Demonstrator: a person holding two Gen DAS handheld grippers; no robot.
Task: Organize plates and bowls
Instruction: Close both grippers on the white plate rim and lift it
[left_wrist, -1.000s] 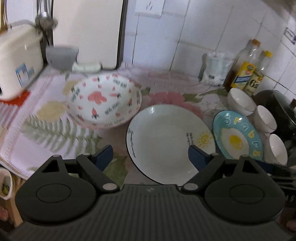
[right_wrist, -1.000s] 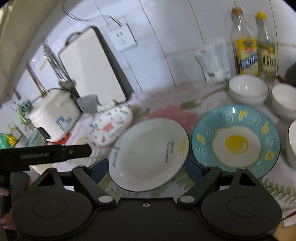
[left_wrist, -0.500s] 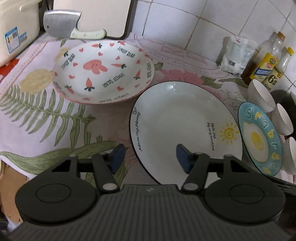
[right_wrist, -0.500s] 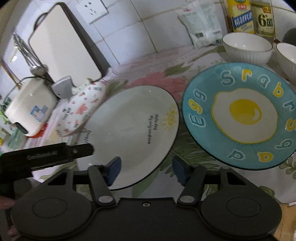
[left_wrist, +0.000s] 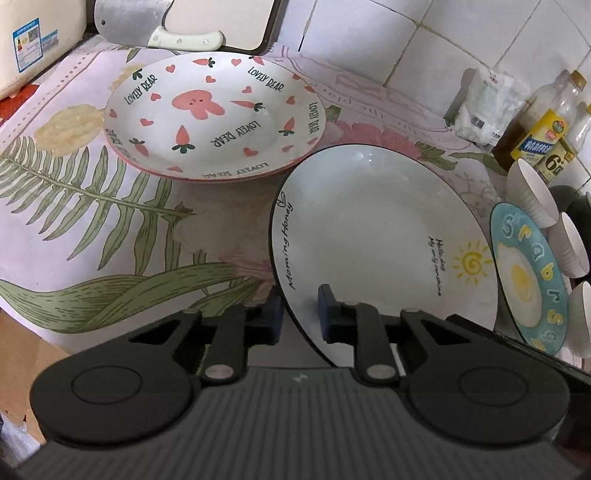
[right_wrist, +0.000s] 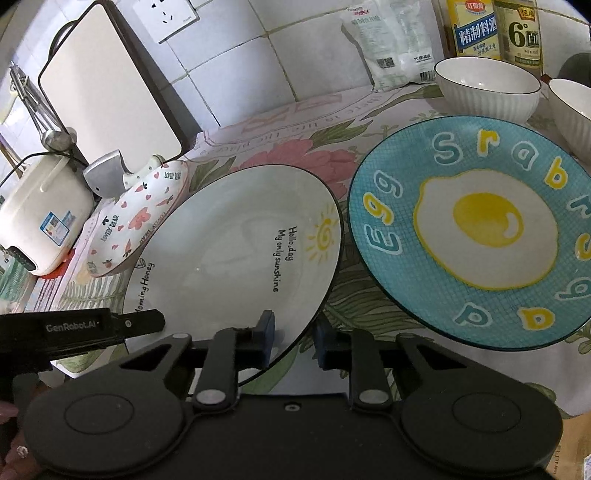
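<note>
A white plate with a sun drawing (left_wrist: 376, 229) (right_wrist: 236, 258) lies mid-counter. My left gripper (left_wrist: 298, 314) straddles its near left rim, jaws narrowed with a gap; grip on the rim unclear. My right gripper (right_wrist: 293, 338) straddles its near right rim the same way. A pink carrot-and-bunny plate (left_wrist: 214, 114) (right_wrist: 136, 218) lies to the left. A blue egg plate (right_wrist: 476, 229) (left_wrist: 528, 273) lies to the right. White ribbed bowls (right_wrist: 487, 88) (left_wrist: 532, 192) stand behind the egg plate.
A cleaver (left_wrist: 155, 22) and a cutting board (right_wrist: 107, 92) lean on the tiled back wall. A rice cooker (right_wrist: 40, 218) stands at far left. Bottles (right_wrist: 491, 29) and a white bag (right_wrist: 395, 40) stand at back right. The floral cloth (left_wrist: 92, 206) ends at the counter's front edge.
Both grippers moved forward and down to the white plate's near rim and narrowed their jaws around it. The plates have not moved.
</note>
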